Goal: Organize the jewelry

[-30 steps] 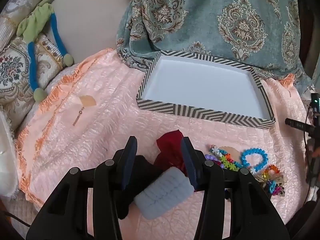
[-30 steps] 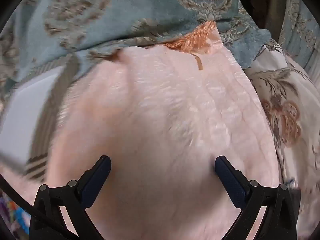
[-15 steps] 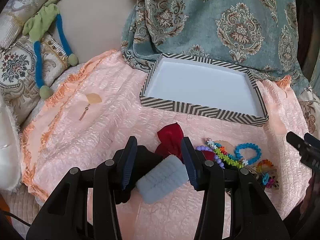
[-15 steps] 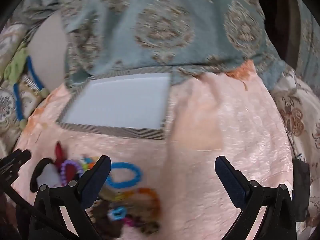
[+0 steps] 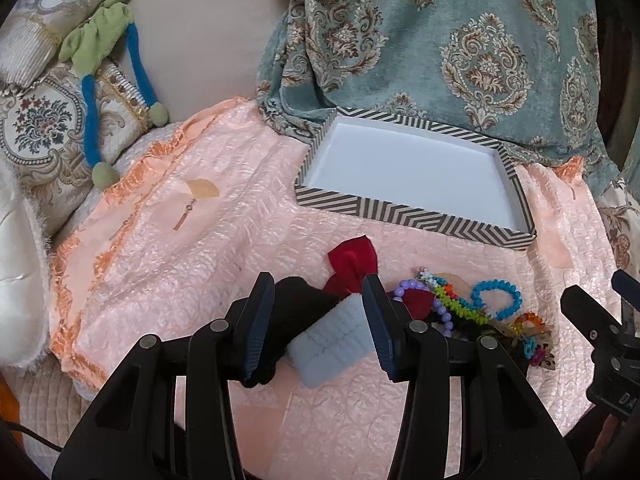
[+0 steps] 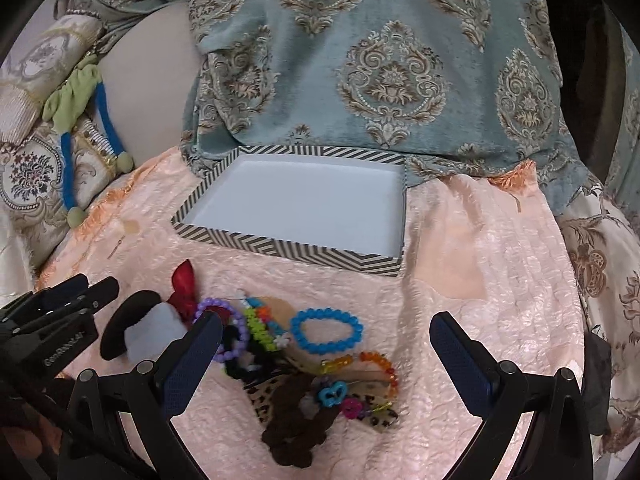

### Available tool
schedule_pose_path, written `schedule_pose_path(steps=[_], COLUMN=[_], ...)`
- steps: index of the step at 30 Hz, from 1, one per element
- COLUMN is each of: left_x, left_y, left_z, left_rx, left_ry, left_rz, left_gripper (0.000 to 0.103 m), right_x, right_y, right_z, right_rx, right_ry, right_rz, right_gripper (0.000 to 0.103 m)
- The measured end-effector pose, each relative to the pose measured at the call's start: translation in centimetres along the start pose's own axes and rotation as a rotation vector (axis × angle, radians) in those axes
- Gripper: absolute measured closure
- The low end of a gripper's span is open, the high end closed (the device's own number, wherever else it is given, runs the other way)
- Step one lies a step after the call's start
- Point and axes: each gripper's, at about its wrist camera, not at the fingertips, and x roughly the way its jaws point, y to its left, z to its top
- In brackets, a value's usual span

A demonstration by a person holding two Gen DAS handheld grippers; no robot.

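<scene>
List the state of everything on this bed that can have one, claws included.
Striped cardboard tray: empty, lying flat on the pink quilt.
Blue beaded bracelet: loose on the quilt, outside the tray.
Pale blue scrunchie: lying between the left claw's jaws, ungripped.
Left claw: open.
Right claw: open, empty.

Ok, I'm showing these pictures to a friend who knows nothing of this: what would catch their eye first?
Probably the bright heap of bead bracelets and hair ties on the pink bedspread, between the open right tongs. Behind it lies the striped tray with its bare white inside, backed by a teal patterned cloth.
</scene>
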Motion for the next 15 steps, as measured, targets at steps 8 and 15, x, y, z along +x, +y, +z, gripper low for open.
schedule_pose_path(steps=[8,15], left_x=[-1.2,-2.3], left_y=[0.4,0.4], left_z=[0.0,-0.1], left_rx=[-0.013,-0.014], left_ry=[-0.018,-0.028], left_rz=[-0.007,-0.016], left_gripper=[0.058,0.058], right_x=[-1.9,-3.2], right_y=[0.5,0.8], right_z=[0.2,0.4], right_rx=[0.01,0.011], right_ry=[-0.028,-0.048], right_rz=[0.023,0.043], right_gripper=[0.0,0.0])
